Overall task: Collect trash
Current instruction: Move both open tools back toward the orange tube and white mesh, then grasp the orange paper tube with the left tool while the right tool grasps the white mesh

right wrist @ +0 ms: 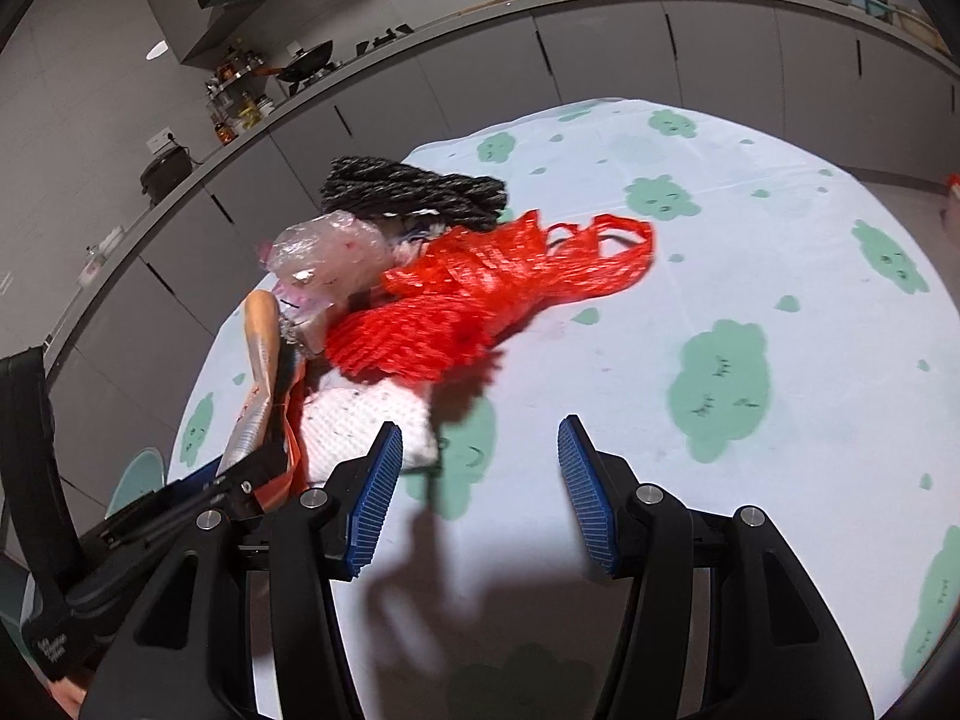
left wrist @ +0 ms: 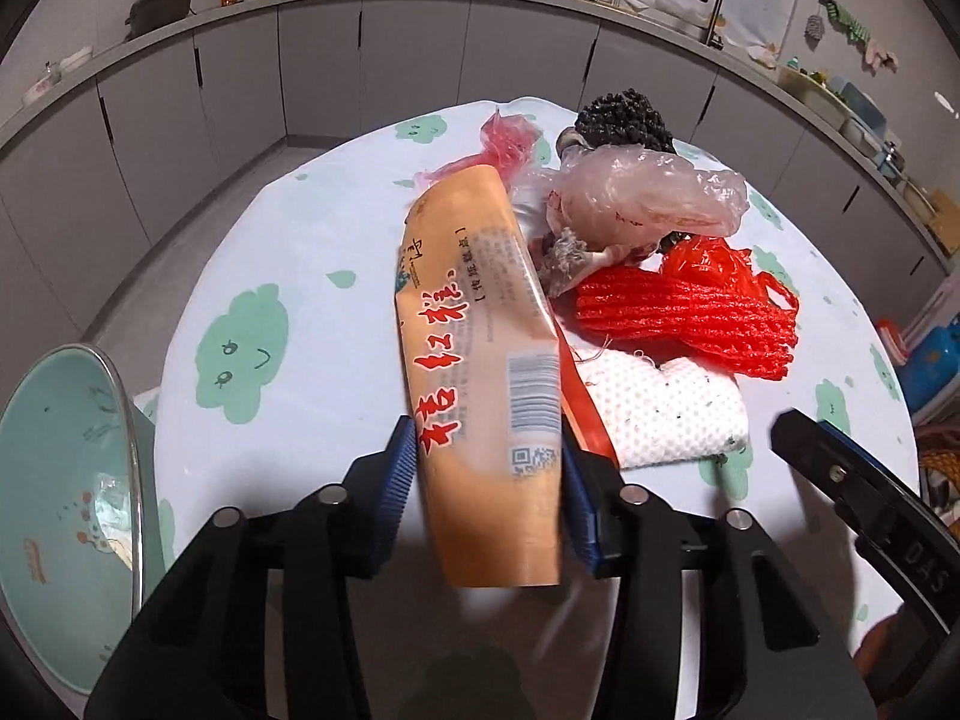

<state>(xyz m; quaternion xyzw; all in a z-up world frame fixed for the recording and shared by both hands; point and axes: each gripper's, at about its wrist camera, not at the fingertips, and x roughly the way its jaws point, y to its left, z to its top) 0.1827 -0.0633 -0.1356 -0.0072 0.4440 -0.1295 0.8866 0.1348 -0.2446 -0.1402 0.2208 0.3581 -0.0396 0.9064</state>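
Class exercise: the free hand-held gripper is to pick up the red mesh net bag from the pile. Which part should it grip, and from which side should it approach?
Grip the loose handle loops of the red mesh net bag, coming from the bare tablecloth side with the right hand-held gripper. The loops stretch out clear of the pile, thin enough to pinch, while the bunched body lies against the white dotted cloth and crumpled clear plastic bag.

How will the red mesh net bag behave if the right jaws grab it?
Red mesh net bag lies crumpled with loose loops, so probably floppy and light; expect sagging and trailing. Its open weave may snag the clear plastic bag beside it. Unlikely to roll or slip.
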